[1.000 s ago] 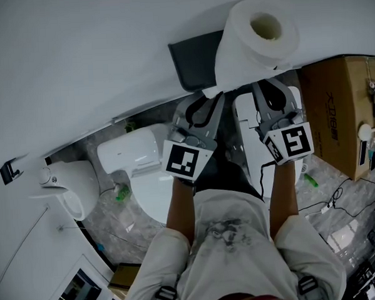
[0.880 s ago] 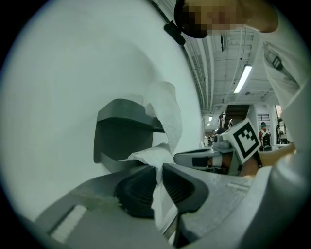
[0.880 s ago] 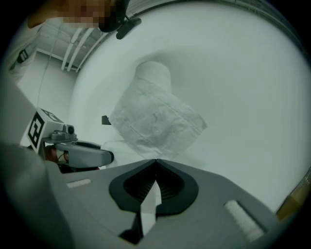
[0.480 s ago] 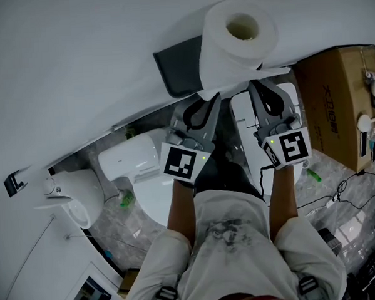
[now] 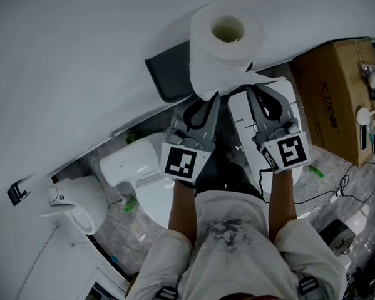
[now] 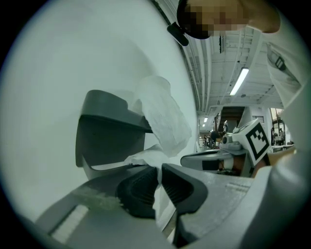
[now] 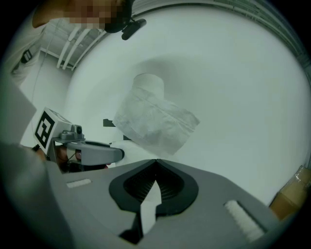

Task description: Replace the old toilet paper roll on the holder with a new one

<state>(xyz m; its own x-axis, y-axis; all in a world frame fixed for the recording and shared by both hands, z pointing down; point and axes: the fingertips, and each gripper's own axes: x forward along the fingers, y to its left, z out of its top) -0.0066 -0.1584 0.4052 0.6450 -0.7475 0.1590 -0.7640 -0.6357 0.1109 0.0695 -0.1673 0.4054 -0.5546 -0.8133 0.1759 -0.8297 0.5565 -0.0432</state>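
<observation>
A full white toilet paper roll is up against the white wall, just right of the dark grey holder. Its loose sheet hangs toward both grippers. My left gripper is below the roll's left side. Its jaws are closing, with the sheet pinched between the pads of the left gripper. The holder stands just behind it. My right gripper is under the roll's right side. In its own view the right gripper is shut on a strip of paper, with the roll ahead.
Below are a white toilet, a white wall fixture at left and a white cabinet under my right arm. A cardboard box stands at right, with cables on the grey floor.
In the head view the roll and holder have slid left together while both grippers stay under the roll. The right gripper edged left with the paper.
</observation>
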